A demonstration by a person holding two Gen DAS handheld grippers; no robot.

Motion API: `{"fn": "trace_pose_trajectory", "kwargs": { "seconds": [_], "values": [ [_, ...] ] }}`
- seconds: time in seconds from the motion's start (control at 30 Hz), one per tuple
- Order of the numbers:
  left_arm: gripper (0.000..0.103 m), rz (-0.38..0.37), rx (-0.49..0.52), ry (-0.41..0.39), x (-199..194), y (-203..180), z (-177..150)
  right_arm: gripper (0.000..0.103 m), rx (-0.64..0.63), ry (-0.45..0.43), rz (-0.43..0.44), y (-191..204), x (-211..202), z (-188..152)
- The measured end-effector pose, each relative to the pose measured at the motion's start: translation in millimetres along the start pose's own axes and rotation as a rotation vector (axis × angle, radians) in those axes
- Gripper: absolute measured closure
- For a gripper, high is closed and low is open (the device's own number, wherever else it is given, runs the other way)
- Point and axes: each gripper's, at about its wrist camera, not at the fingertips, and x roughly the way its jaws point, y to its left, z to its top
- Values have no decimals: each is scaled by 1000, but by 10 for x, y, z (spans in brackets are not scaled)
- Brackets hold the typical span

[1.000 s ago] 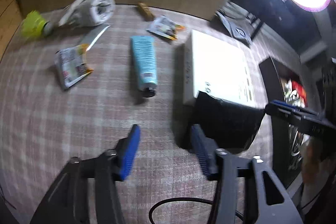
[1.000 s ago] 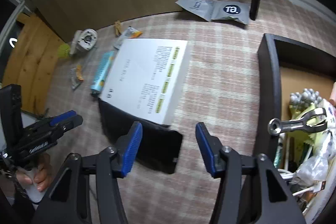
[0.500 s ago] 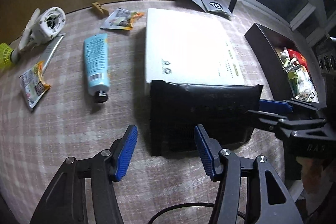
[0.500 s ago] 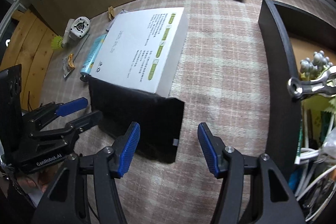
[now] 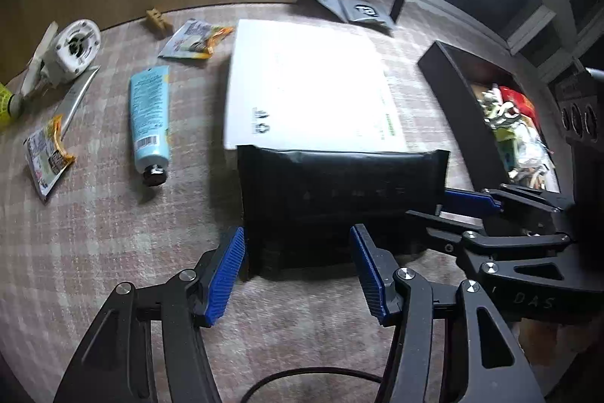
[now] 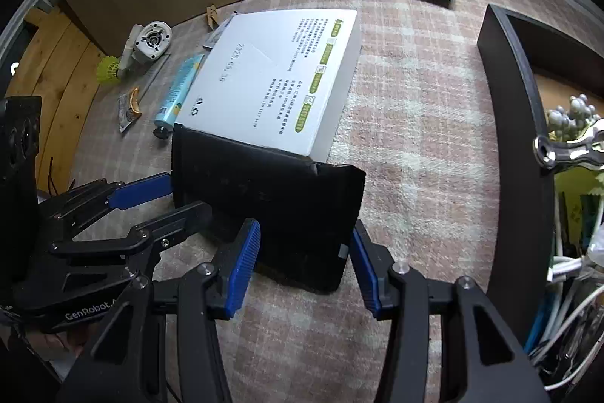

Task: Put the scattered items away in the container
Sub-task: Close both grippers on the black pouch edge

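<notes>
Here both tongs straddle the black pouch (image 6: 271, 206) on the checked worktop (image 6: 415, 123). The left tongs (image 5: 298, 274) stand open around its lower left corner, apparently not touching. The right tongs (image 6: 305, 259) are closing on its lower right end; contact is unclear. The pouch lies lengthwise across the frame, overlapping the white box (image 6: 271, 78), dated "2025.05.30". The container (image 6: 517, 123) sits right.
</notes>
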Motion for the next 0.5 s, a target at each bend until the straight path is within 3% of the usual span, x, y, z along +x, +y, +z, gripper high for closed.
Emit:
{"fn": "trace_pose_trajectory", "kwargs": {
  "seconds": [0.13,0.17,0.23,0.33,0.4,0.5],
  "values": [
    [51,-9,22,-11,-59,-115,46,58,3,-23,-1,-11,-134,18],
    [58,-44,23,-8,-68,-143,63,60,7,-30,-3,-31,-166,25],
    [62,-82,39,3,-84,-253,97,73,16,-28,20,-62,-209,32],
    [63,-24,107,-30,-118,-449,146,78,19,-36,9,-85,-264,28],
    [61,-27,91,-28,-115,-428,176,81,26,-41,-10,-133,-264,26],
    [58,31,76,-31,-92,-287,188,81,48,-24,1,-227,-216,12]
  ]
}}
